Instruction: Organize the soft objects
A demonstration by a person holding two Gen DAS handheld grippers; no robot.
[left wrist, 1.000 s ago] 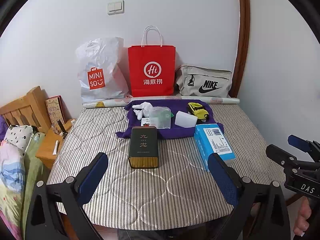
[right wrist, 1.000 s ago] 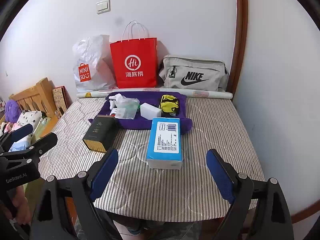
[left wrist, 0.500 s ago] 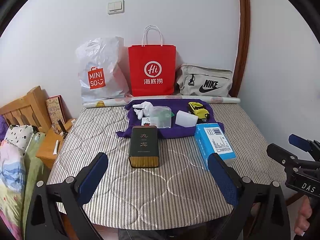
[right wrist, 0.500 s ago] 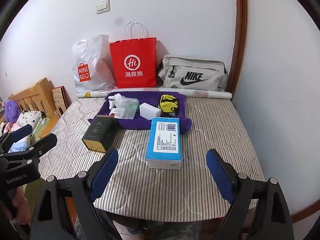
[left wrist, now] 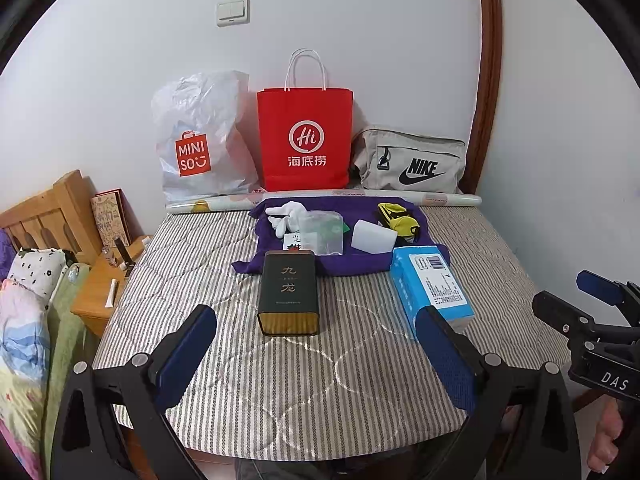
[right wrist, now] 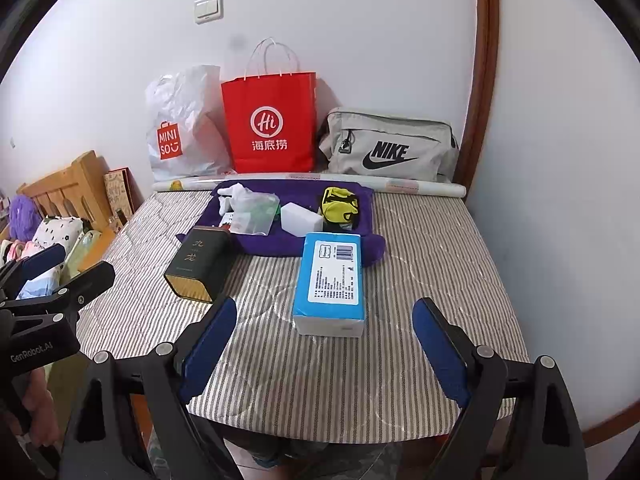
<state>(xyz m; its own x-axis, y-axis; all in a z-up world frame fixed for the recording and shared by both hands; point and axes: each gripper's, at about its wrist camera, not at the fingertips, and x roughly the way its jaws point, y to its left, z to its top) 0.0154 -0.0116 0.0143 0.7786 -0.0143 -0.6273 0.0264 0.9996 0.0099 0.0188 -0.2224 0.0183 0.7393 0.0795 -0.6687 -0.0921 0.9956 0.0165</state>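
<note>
Soft things gathered on a purple cloth (left wrist: 352,256) at the far middle of the striped quilted surface (left wrist: 280,380): white gloves (left wrist: 286,216), a clear plastic pouch (left wrist: 322,232), a white block (left wrist: 374,237), a yellow and black pouch (left wrist: 400,218). In front of the cloth, a dark tin box (left wrist: 289,292) lying flat, and to its right a blue tissue pack (left wrist: 430,286), its far end overlapping the cloth edge.

Left gripper (left wrist: 320,344) low over the near edge, jaws wide, nothing between them. Right gripper (right wrist: 324,340) likewise spread wide and empty, the tissue pack just beyond its fingertips.

Seen only from the left wrist: the wooden nightstand (left wrist: 100,292) beside the surface, with small items on top, and fingers of the right hand (left wrist: 604,440) under the other tool. Seen only from the right wrist: a purple fluffy thing (right wrist: 24,216) on the bed at far left.

Against the white wall (left wrist: 360,20), a white Miniso plastic bag (left wrist: 200,140), a red paper bag (left wrist: 306,140) and a grey Nike bag (left wrist: 412,164), standing side by side, with a long paper roll (left wrist: 440,199) lying in front. A light switch (left wrist: 232,10) above, a brown curved frame (left wrist: 490,80) to the right, a wooden headboard (left wrist: 44,216) and patterned bedding (left wrist: 24,320) to the left.
</note>
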